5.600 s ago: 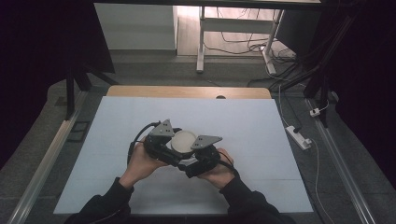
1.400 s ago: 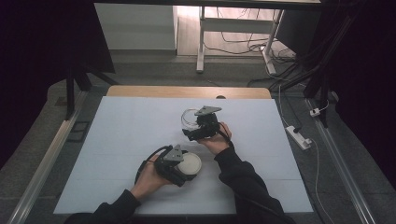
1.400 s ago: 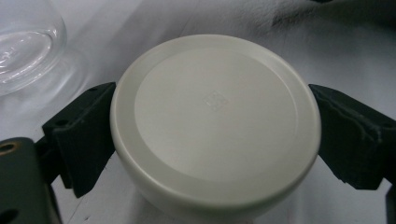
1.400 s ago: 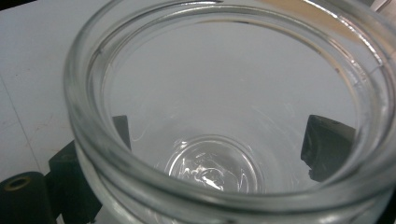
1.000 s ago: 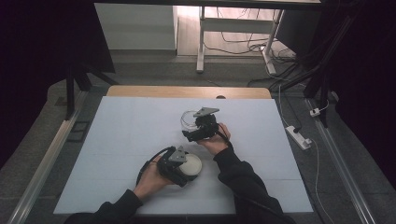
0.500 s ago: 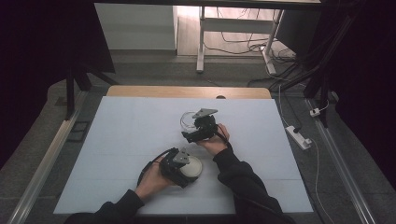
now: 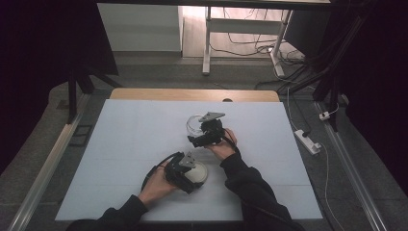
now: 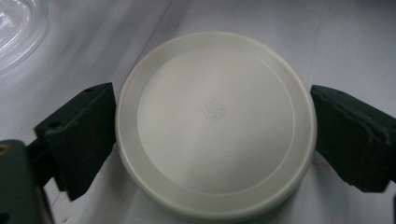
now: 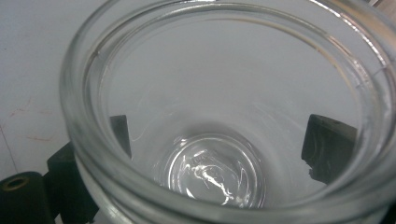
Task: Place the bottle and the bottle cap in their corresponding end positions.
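Left tool (image 7: 190, 172) stands wide open around the lid (image 8: 215, 122), jaws barely clear of its rim; right tool (image 7: 202, 132), farther off, clamps the jar (image 9: 224, 116).

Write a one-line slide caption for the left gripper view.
Left gripper jaws flank a round cream plastic lid lying flat on the white table, with a clear glass jar at the upper-left corner.
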The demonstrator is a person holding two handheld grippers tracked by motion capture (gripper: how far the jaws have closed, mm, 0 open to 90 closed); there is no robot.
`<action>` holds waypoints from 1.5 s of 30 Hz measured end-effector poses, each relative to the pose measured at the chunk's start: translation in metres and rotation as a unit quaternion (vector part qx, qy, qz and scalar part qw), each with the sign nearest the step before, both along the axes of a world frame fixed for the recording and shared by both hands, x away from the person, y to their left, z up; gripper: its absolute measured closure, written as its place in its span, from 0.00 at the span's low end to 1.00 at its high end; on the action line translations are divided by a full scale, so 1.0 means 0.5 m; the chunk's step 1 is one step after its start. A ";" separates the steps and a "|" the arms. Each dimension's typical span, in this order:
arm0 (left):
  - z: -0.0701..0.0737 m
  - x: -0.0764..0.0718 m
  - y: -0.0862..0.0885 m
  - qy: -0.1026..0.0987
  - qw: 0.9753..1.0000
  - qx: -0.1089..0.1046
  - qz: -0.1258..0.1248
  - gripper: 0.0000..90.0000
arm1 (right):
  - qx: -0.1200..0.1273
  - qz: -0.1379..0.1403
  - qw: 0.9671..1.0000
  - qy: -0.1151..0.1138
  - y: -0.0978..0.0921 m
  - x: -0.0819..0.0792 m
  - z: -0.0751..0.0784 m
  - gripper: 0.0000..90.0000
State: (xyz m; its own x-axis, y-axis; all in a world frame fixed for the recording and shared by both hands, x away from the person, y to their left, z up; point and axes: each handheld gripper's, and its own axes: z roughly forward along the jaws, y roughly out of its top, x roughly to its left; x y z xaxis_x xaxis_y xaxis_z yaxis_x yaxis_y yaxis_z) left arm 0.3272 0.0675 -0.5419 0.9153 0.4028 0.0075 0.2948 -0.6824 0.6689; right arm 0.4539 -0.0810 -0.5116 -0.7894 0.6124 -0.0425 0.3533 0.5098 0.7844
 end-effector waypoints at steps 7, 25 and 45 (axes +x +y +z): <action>0.007 0.000 0.011 0.006 1.000 -0.020 0.004 0.00 | 0.006 0.003 1.000 0.004 -0.003 -0.001 0.001 0.04; 0.020 -0.012 0.051 0.026 0.998 -0.054 0.025 0.00 | 0.019 -0.001 1.000 -0.002 -0.019 -0.021 0.016 0.00; 0.038 -0.037 0.111 0.042 0.996 -0.072 0.044 0.00 | 0.023 -0.008 1.000 0.002 -0.055 -0.061 0.026 0.00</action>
